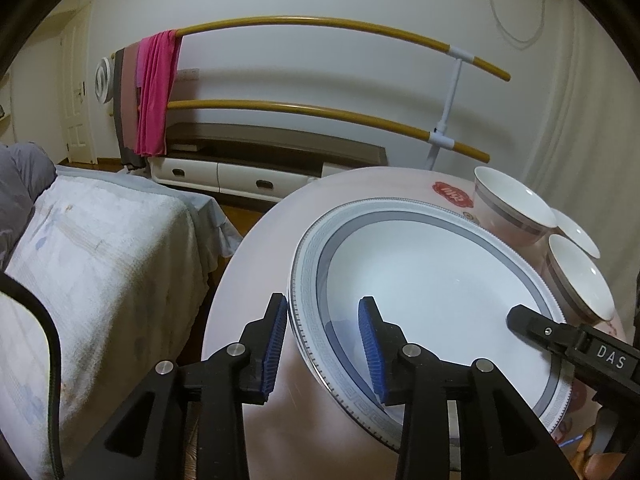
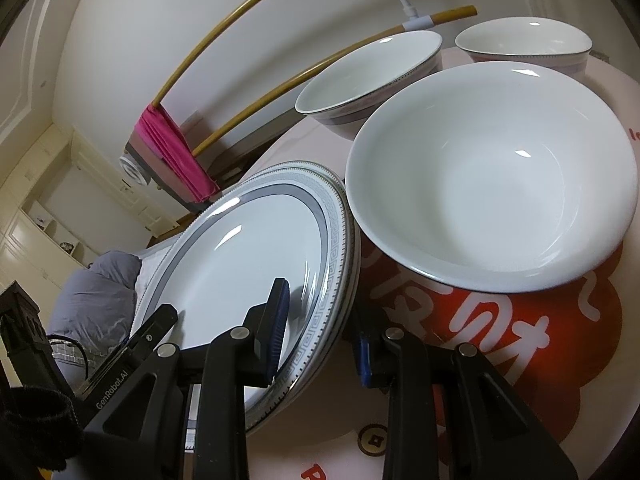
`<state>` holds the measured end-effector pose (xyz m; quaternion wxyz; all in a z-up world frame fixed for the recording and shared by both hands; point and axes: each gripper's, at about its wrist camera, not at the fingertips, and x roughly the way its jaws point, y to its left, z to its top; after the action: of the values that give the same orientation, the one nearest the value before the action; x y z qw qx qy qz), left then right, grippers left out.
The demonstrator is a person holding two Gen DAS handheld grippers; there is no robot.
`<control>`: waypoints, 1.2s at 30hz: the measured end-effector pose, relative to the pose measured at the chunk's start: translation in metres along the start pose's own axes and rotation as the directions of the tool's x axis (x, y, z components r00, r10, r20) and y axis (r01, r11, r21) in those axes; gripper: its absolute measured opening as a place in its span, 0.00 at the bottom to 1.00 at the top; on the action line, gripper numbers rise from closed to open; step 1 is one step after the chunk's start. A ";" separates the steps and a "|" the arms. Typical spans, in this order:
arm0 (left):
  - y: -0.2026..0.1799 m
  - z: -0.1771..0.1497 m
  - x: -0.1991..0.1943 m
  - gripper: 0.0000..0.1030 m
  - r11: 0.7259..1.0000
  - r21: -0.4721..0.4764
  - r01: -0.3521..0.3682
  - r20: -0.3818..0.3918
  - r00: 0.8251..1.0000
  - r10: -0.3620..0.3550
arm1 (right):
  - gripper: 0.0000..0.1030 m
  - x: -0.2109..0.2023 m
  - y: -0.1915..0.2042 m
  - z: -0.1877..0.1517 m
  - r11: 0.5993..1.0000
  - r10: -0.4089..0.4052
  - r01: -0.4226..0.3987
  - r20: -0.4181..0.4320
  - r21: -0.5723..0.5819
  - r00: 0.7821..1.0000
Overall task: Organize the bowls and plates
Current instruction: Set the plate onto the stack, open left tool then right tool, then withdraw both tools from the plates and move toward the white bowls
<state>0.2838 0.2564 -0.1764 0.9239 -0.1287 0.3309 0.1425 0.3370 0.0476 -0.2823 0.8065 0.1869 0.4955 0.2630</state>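
Observation:
A large white plate (image 1: 432, 292) with a grey patterned rim lies on the round table (image 1: 248, 280). In the right wrist view the plate (image 2: 240, 256) tops a small stack. My left gripper (image 1: 324, 340) straddles its left rim, and its blue pads stand clear of the rim, so it is open. My right gripper (image 2: 320, 332) clamps the plate's opposite rim, one finger on the face and the other under the edge. A black fingertip (image 1: 524, 318) of it shows in the left wrist view. A big plain white bowl (image 2: 492, 176) sits beside the stack.
Two grey-banded bowls (image 2: 372, 76) (image 2: 524, 40) stand behind the big bowl, and bowls (image 1: 512, 200) also crowd the plate's far right. A bed (image 1: 100, 260) lies left of the table. Behind are a rail rack with a pink cloth (image 1: 156, 92) and a low cabinet (image 1: 240, 172).

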 end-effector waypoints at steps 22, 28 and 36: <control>-0.008 0.006 -0.015 0.55 0.999 -0.003 -0.035 -0.014 0.999 0.035 | 0.52 -0.006 0.016 0.000 0.998 -0.043 0.042 -0.007 -0.042 0.999; -0.026 0.003 -0.046 0.65 1.000 0.023 -0.019 0.017 1.000 0.019 | 0.63 -0.031 0.028 -0.005 0.994 -0.063 0.064 0.022 -0.091 0.998; -0.049 -0.009 -0.101 0.74 0.997 0.070 0.013 0.075 0.997 -0.018 | 0.70 -0.079 0.036 -0.018 0.988 -0.062 0.072 0.071 -0.137 0.996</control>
<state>0.2204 0.1901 -0.1107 0.9408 -0.0933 0.2994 0.1285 0.2835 0.0288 -0.2146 0.8420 0.1220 0.4548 0.2633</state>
